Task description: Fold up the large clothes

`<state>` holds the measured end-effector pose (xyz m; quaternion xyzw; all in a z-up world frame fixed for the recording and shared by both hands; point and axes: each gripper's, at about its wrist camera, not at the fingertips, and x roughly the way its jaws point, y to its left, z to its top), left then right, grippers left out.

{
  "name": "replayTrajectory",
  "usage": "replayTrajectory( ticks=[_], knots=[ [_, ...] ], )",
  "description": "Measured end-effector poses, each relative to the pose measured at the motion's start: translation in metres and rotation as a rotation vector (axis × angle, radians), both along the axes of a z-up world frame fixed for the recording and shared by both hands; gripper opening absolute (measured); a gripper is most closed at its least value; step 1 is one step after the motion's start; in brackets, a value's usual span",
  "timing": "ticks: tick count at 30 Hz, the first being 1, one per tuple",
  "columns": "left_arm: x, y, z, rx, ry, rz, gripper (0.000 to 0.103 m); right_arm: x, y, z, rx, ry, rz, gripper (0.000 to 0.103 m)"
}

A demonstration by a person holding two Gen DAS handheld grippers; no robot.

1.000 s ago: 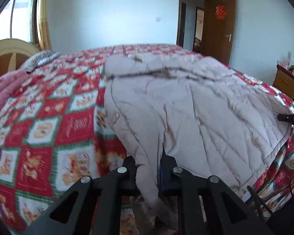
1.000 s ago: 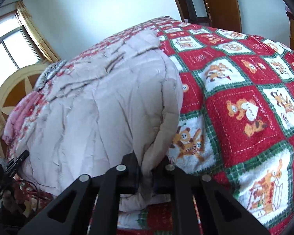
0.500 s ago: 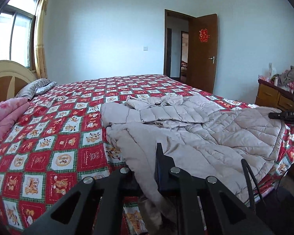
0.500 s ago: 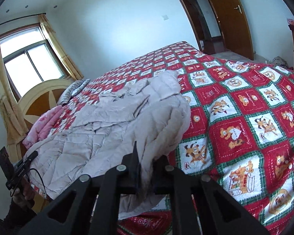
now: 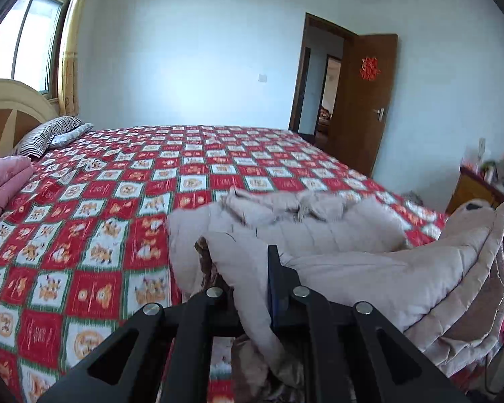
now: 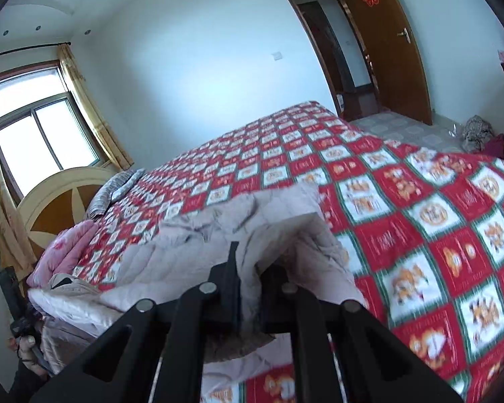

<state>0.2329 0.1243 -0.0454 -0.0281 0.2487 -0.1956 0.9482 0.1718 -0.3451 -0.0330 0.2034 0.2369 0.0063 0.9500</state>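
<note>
A large beige quilted coat (image 5: 369, 268) lies on the near part of a bed covered by a red and white checked quilt (image 5: 124, 201). My left gripper (image 5: 248, 288) is shut on the coat's near left hem and holds it lifted. My right gripper (image 6: 250, 275) is shut on the coat's (image 6: 191, 255) near right hem, also lifted. The raised hem arches over the rest of the coat, whose collar end still rests on the quilt (image 6: 420, 208). The coat's brown lining shows under the lifted edge.
A folded pink blanket (image 5: 3, 181) and striped pillows (image 5: 50, 132) lie at the headboard end. A wooden dresser (image 5: 480, 191) stands right of the bed. An open brown door (image 6: 386, 43) is beyond the bed. A clothes pile (image 6: 477, 132) lies on the floor.
Both grippers have risen and carried the coat's near hem up and forward towards the collar. The flat coat has bunched into a shorter, doubled shape.
</note>
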Motion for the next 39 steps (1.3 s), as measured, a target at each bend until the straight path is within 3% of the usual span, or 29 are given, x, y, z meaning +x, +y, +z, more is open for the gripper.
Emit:
replayTrajectory(
  ticks=[5, 10, 13, 16, 17, 18, 20, 22, 23, 26, 27, 31, 35, 39],
  knots=[
    [0.044, -0.003, 0.016, -0.056, 0.023, 0.041, 0.021, 0.054, 0.005, 0.004, -0.047, -0.039, -0.055, 0.010],
    [0.105, -0.008, 0.005, -0.041, 0.085, 0.099, 0.021, 0.110, 0.002, -0.002, -0.051, -0.011, -0.090, 0.010],
    [0.133, 0.004, 0.003, -0.110, 0.146, 0.124, 0.024, 0.133, -0.009, -0.004, -0.042, -0.017, -0.139, 0.011],
    [0.153, 0.018, 0.004, -0.246, 0.166, 0.113, 0.044, 0.163, -0.024, -0.016, 0.010, 0.021, -0.146, 0.014],
    [0.157, 0.016, 0.003, -0.256, 0.158, 0.119, 0.058, 0.172, -0.025, -0.020, 0.004, 0.029, -0.151, 0.015],
    [0.162, 0.009, 0.000, -0.229, 0.147, 0.137, 0.066, 0.179, -0.023, -0.023, -0.007, 0.035, -0.152, 0.017],
    [0.174, -0.010, -0.008, -0.105, 0.126, 0.220, 0.068, 0.198, -0.015, -0.031, -0.043, 0.046, -0.155, 0.021],
    [0.187, -0.024, -0.015, 0.026, 0.064, 0.384, 0.087, 0.211, -0.009, -0.037, -0.076, 0.044, -0.186, 0.028],
    [0.193, -0.027, -0.020, 0.042, 0.042, 0.427, 0.094, 0.218, -0.006, -0.040, -0.084, 0.046, -0.191, 0.038],
    [0.214, -0.034, -0.035, 0.042, 0.057, 0.461, 0.094, 0.236, 0.006, -0.048, -0.149, 0.037, -0.187, 0.076],
    [0.218, -0.036, -0.039, 0.052, 0.061, 0.482, 0.094, 0.239, 0.010, -0.049, -0.188, 0.022, -0.199, 0.082],
    [0.235, -0.051, -0.049, 0.109, 0.036, 0.559, 0.094, 0.253, 0.017, -0.058, -0.269, 0.002, -0.234, 0.086],
    [0.253, -0.058, -0.062, 0.196, 0.018, 0.613, 0.094, 0.266, 0.008, -0.071, -0.279, 0.027, -0.276, 0.089],
    [0.281, -0.058, -0.088, 0.217, 0.099, 0.612, 0.094, 0.280, -0.001, -0.086, -0.261, 0.070, -0.290, 0.089]
  ],
)
